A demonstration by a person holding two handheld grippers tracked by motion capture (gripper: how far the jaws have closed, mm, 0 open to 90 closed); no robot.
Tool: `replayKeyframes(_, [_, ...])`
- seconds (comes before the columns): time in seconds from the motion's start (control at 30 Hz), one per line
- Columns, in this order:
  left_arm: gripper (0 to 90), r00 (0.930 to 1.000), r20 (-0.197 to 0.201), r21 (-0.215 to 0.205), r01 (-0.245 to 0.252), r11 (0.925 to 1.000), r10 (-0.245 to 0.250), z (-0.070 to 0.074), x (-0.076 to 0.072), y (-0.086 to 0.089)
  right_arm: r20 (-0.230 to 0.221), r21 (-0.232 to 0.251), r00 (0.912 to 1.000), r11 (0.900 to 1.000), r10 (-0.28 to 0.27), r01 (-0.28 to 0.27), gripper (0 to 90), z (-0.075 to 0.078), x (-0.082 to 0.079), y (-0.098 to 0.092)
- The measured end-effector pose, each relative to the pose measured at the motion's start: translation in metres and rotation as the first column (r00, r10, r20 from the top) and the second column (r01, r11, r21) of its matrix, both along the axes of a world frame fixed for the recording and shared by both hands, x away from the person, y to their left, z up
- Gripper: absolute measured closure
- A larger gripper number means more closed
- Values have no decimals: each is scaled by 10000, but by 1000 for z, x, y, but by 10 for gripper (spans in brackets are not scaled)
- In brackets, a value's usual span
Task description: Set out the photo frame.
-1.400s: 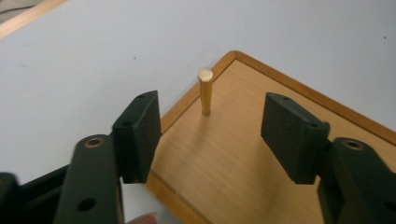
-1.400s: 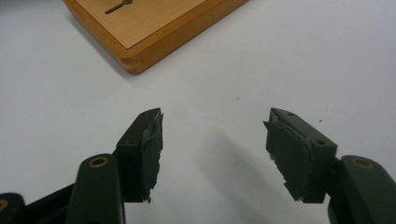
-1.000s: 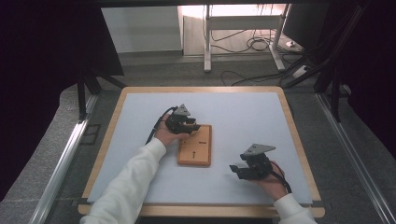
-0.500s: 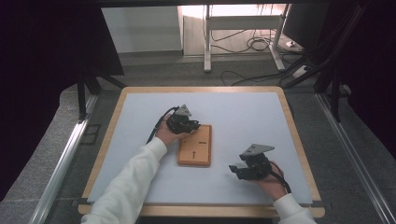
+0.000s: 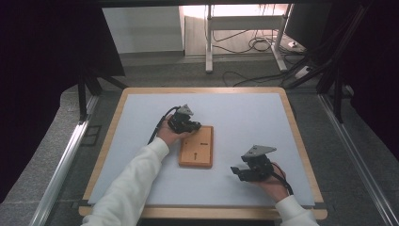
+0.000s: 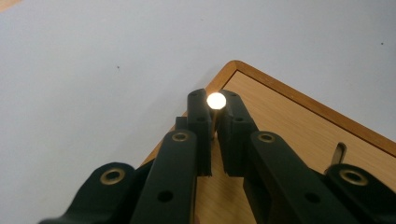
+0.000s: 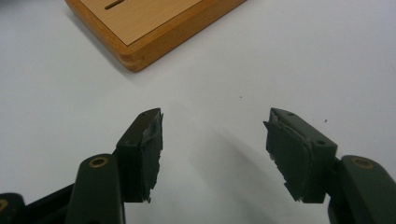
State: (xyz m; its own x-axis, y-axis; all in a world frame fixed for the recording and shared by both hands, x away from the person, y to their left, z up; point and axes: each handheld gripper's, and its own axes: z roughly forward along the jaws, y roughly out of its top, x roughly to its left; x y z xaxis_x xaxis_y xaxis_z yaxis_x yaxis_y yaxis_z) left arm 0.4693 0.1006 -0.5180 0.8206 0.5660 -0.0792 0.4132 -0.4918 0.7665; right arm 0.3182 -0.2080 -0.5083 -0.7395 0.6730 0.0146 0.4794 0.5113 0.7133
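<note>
A flat wooden board (image 5: 196, 147) with a dark slot (image 5: 204, 143) and an arrow mark lies on the white mat (image 5: 244, 117) in the middle of the table. My left gripper (image 5: 190, 126) sits at the board's far left corner. In the left gripper view its jaws (image 6: 215, 105) are shut on a small, bright, round shiny piece (image 6: 216, 100) held at their tips over the board's corner (image 6: 289, 126). My right gripper (image 5: 237, 172) rests on the mat to the right of the board. It is open (image 7: 215, 135) with nothing between its fingers, and the board's near corner (image 7: 154, 18) lies ahead of it.
A wooden frame (image 5: 301, 141) borders the mat. In the left gripper view a narrow slot (image 6: 340, 151) shows on the board's top to the right of the jaws. Table legs and cables (image 5: 263, 44) stand on the floor beyond the far edge.
</note>
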Motion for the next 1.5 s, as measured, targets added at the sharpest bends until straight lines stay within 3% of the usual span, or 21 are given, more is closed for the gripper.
replayKeyframes(0.33, [841,10000,37,-19,68,10000,-68,0,1,1,11,-51,10000,10000,34,-34,370,0,0,1])
replayKeyframes(0.5, [843,9996,-267,-162,85,9998,-89,0,3,2,39,-48,10000,10000,46,-46,370,0,0,1])
replayKeyframes(0.77, [843,9980,-640,107,-16,9999,23,4,6,0,100,-23,9999,10000,90,-90,370,-1,0,2])
replayKeyframes(1.13, [843,9926,-1212,120,-91,9999,105,7,12,0,761,359,9945,9966,714,-743,354,9,-5,14])
replayKeyframes(1.5, [842,9845,-1756,47,70,10000,-60,9,21,1,1308,-273,9857,9943,1059,-1032,297,15,-9,36])
